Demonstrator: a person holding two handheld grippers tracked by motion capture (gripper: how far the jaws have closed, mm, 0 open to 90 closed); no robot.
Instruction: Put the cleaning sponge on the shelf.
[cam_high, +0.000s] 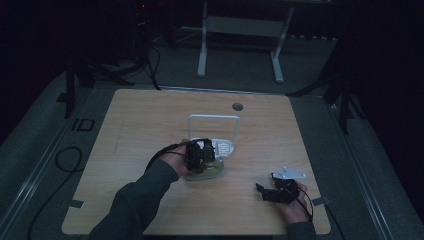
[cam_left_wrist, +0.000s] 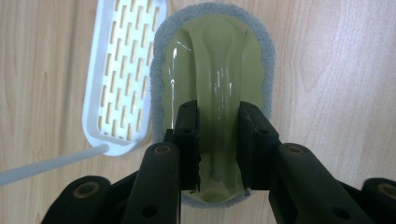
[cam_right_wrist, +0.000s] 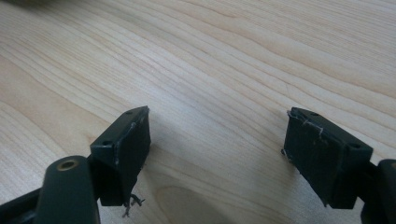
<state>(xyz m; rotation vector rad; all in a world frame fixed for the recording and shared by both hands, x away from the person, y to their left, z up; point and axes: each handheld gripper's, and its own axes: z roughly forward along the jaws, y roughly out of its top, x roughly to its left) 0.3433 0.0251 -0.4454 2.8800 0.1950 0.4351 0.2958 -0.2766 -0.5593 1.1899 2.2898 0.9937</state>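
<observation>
- The left tool (cam_left_wrist: 218, 149) has its jaws pressed on either side of the raised ridge of a green scrubber (cam_left_wrist: 212, 70), clamped on it from above; the scrubber lies flat on the counter (cam_left_wrist: 336, 70) directly under and ahead of that tool
- Just beside the scrubber, on that tool's left in its own view, lies a white slotted tray (cam_left_wrist: 123, 74), touching or nearly touching the scrubber's edge; I cannot tell which. A thin white rod runs off from the tray's near corner
- The right tool (cam_right_wrist: 217, 158) rests low over bare counter with its jaws wide apart and nothing between them, well apart from the scrubber
- The scrubber looks light: a glossy, stiff plastic shell with a soft grey pad rimming its underside
- The shiny ridge is probably slippery, so the hold is best low on its waist, where the jaws now sit, rather than up on the curved crown
- The pad would give under pressure, so gripping by its rim would likely be sloppy; nothing here looks fragile
</observation>
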